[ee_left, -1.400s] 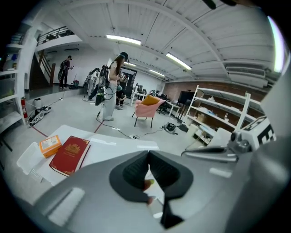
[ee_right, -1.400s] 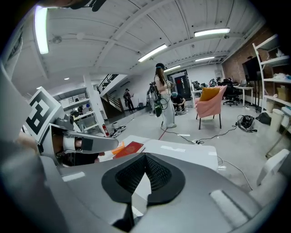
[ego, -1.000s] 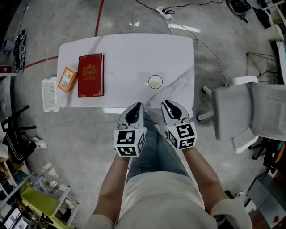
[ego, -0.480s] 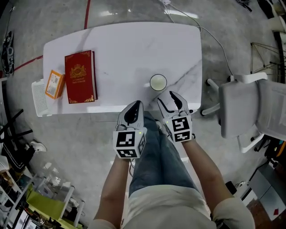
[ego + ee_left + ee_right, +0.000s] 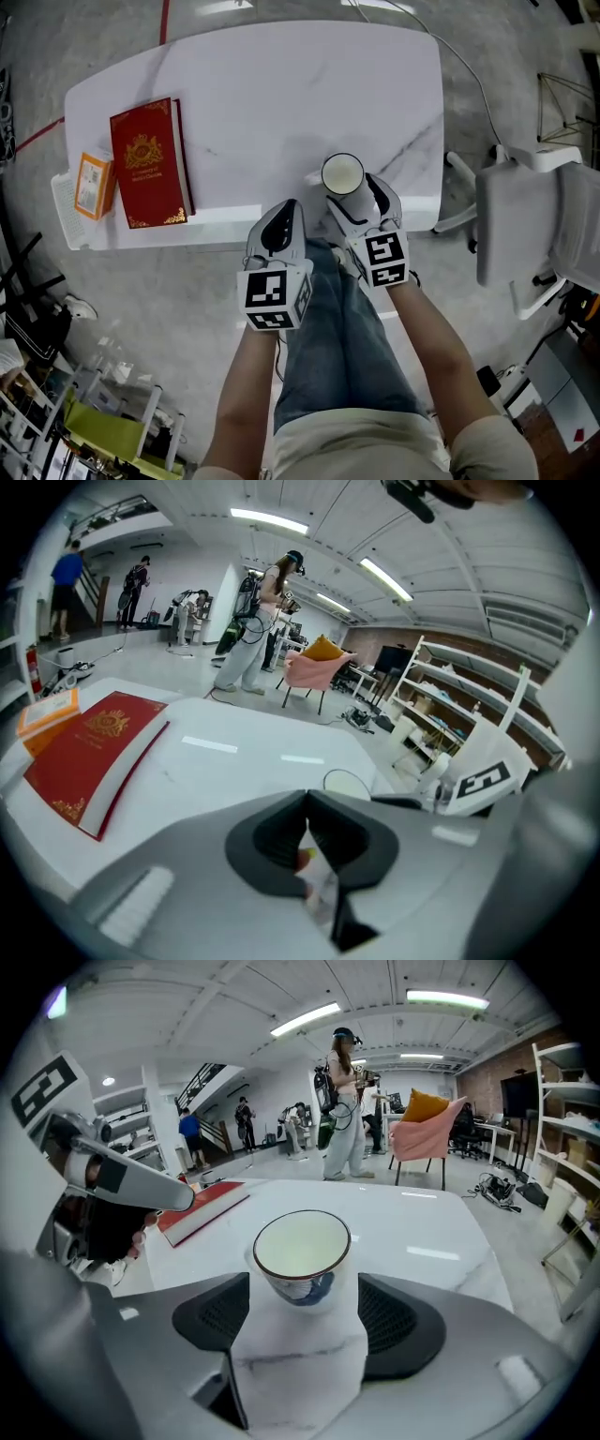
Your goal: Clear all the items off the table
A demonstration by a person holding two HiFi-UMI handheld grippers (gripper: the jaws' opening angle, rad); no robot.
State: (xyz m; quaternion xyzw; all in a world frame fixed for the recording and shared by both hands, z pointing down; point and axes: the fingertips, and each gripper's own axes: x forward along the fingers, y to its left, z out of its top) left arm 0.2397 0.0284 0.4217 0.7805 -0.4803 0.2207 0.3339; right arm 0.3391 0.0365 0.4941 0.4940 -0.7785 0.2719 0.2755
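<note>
A white cup with a blue pattern stands near the front edge of the white marble table. My right gripper is open; its jaws have just been opening and now flank the cup, and the pads are not pressing on it. My left gripper is shut with nothing in it, at the table's front edge to the left of the cup. A red book and an orange box lie at the table's left end.
A white basket hangs at the table's left edge. A white chair stands to the right, and a cable runs over the floor behind. The person's legs are under the front edge. Several people stand far off.
Both grippers came forward to the table's front edge. The right gripper's jaws spread and now stand on either side of the cup. The left gripper stayed shut.
</note>
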